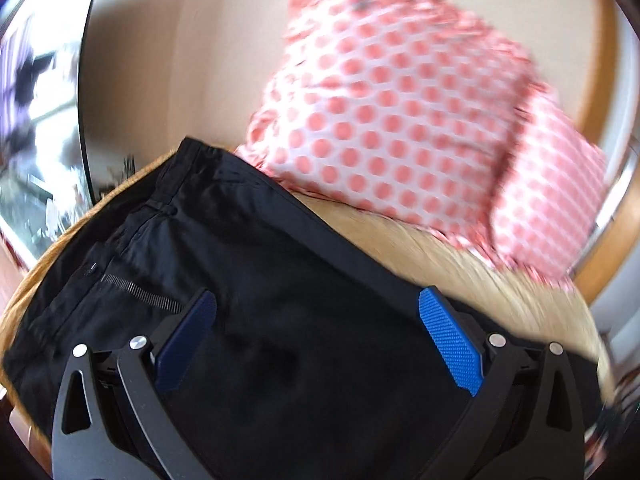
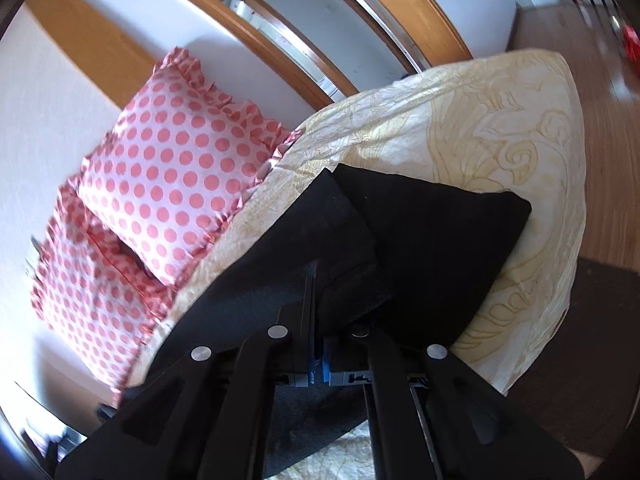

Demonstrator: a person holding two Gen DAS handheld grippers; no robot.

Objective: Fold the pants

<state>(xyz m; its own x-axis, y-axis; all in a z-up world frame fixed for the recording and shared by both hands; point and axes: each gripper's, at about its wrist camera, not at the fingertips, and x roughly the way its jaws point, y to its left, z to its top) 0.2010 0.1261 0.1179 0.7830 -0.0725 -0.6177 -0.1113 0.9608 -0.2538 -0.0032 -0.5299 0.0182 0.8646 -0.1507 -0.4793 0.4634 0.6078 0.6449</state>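
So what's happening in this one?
A person with a gripper in each hand is folding black cotton pants on a bed with a cream patterned bedspread. The right gripper has its jaws shut on a fold of the fabric. The left gripper hangs open above the waistband end. Pink polka-dot pillows lie alongside.

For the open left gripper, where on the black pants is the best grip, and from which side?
Judging by pose, the waistband edge of the black pants: a thick, straight hem lying flat near the zipper. The left gripper could come in low from the edge, jaws straddling it.
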